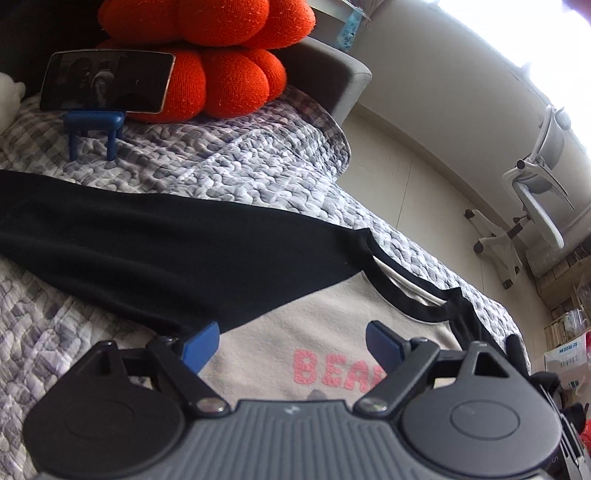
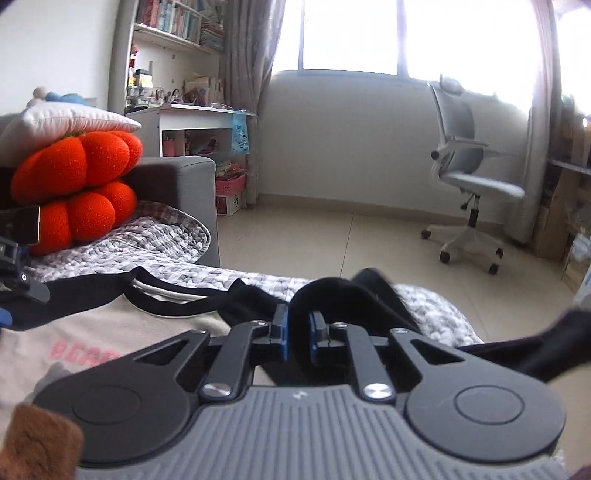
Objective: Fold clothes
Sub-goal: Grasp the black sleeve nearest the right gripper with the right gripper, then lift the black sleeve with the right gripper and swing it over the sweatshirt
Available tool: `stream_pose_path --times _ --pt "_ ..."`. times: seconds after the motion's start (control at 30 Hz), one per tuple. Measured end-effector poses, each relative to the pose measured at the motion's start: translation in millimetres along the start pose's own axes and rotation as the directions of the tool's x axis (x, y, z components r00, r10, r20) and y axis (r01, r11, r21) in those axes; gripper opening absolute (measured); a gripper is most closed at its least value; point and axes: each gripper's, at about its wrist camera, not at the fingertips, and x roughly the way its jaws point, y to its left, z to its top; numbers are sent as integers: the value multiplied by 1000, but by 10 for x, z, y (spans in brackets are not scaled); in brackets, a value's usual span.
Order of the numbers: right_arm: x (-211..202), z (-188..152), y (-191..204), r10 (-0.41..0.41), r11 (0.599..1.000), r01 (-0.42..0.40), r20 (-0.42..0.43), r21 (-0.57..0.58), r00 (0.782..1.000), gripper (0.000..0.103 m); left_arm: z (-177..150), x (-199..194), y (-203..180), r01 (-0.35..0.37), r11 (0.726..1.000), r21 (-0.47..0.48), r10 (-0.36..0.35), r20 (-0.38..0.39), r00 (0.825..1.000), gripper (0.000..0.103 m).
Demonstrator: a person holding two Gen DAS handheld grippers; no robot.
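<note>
Two grippers over the shirt (image 1: 314, 332) lying flat on your quilted bed cover (image 1: 240, 166).
Your left gripper (image 1: 291, 345) hovers spread above the chest; your right gripper (image 2: 297, 332) pinches black fabric, probably the sleeve (image 2: 332, 295).

A home bedroom or study: a quilt (image 1: 258, 162) covers a bed or sofa with orange cushions (image 2: 77, 192), beside a bookshelf (image 2: 173, 22), a cluttered desk (image 2: 199, 122), a swivel chair (image 2: 476, 177), curtains (image 2: 243, 55) and a bright window (image 2: 406, 33).

cream-and-black shirt (image 1: 314, 314), orange cushion (image 1: 221, 74)
</note>
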Motion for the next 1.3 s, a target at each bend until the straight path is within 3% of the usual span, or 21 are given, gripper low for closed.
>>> stream_pose_path --times 0.17,0.23,0.3,0.33,0.37,0.43,0.53,0.63,0.87,0.97,1.03,1.07,1.17,1.3 --pt "-112 -78 -394 -16 967 24 -35 255 999 17 17 -4 63 12 1000 -6 -12 -11 1000 87" --pt "-100 -16 -579 1 927 15 -42 374 999 20 8 -5 38 19 1000 4 -19 -13 1000 87" --pt "-125 -77 -837 57 847 -30 -34 531 998 21 -2 2 20 21 1000 13 -21 -16 1000 87" --pt "-144 -118 -974 92 785 -57 -24 617 995 26 -7 7 11 21 1000 18 -20 -19 1000 87" --pt "-181 -158 -1084 108 741 -71 -14 667 994 37 -12 12 4 19 1000 23 -18 -20 1000 87" --pt "-260 -238 -1295 135 654 -96 9 751 991 42 -33 24 -21 19 999 32 -18 -28 999 87" --pt "-409 -329 -1596 35 556 -30 13 831 999 42 -73 50 -81 32 998 52 -30 -47 998 88" --pt "-368 -410 -1777 2 470 50 -58 881 998 44 -104 83 -159 38 997 72 -34 -57 998 88" --pt "-139 -351 -1811 -27 427 127 -127 896 991 43 -158 156 -315 29 994 102 -23 -67 997 88" --pt "-61 -272 -1844 -38 451 166 -166 877 985 42 -180 174 -376 25 992 124 -17 -66 998 88" --pt "-76 -218 -1847 -47 472 220 -225 853 973 36 -185 186 -402 22 991 131 -13 -67 998 88" --pt "-125 -169 -1827 -71 490 259 -258 832 964 37 -187 192 -414 21 991 133 -12 -67 998 88" --pt "-229 13 -1669 -175 599 342 -299 724 938 44 -193 217 -461 18 990 141 -8 -67 998 88" --pt "-202 241 -1431 -191 705 338 -291 624 937 44 -223 231 -543 21 987 157 -11 -66 998 88"
